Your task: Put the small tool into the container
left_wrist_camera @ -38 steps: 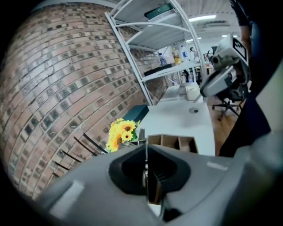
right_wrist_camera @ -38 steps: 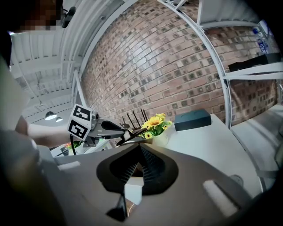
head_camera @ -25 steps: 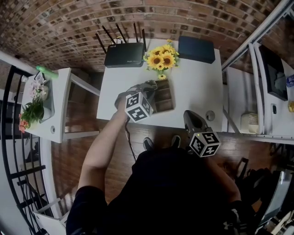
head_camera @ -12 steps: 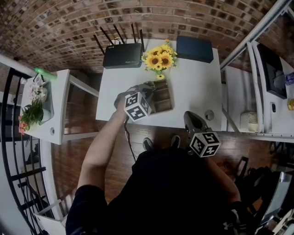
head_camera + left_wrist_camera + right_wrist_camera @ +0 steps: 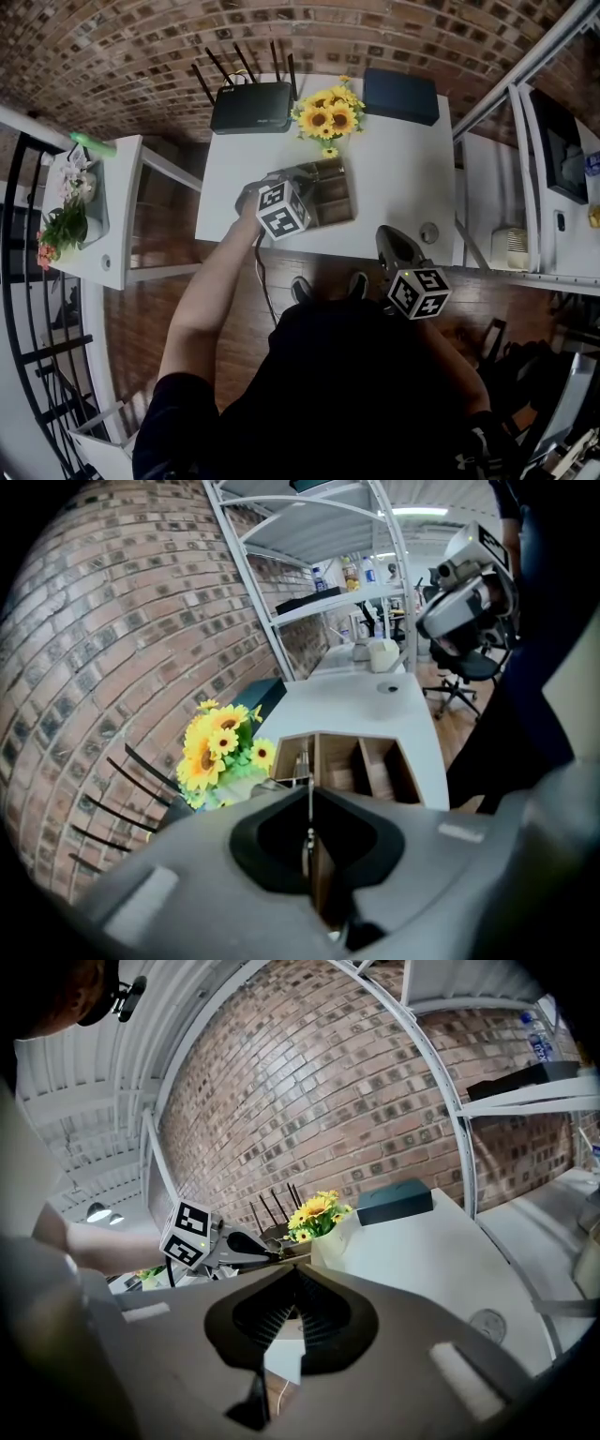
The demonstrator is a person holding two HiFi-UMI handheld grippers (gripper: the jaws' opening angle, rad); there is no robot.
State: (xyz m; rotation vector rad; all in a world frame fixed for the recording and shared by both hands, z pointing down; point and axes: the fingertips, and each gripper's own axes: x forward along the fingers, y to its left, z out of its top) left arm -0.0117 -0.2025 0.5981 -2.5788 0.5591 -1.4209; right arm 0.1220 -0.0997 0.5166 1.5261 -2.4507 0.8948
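A wooden container (image 5: 349, 197) with several compartments stands on the white table (image 5: 403, 178). In the head view my left gripper (image 5: 298, 178) reaches over the container's left end, its marker cube (image 5: 281, 209) close to the table's near edge. In the left gripper view the left gripper (image 5: 309, 782) is shut on the small tool (image 5: 309, 808), a thin metal rod that points down over the leftmost compartment of the container (image 5: 375, 772). My right gripper (image 5: 387, 236) hangs at the table's near edge, right of the container. Seen in its own view, the right gripper (image 5: 295, 1269) is shut and empty.
Sunflowers in a vase (image 5: 328, 117) stand just behind the container. A black router (image 5: 251, 105) and a dark blue box (image 5: 401, 97) sit at the table's far edge. A round grommet (image 5: 429, 233) is near the right gripper. A side table with plants (image 5: 84, 211) stands left, metal shelving (image 5: 525, 141) right.
My left gripper has sunk a little toward the container with the tool still in its jaws. The right gripper has stayed where it was.
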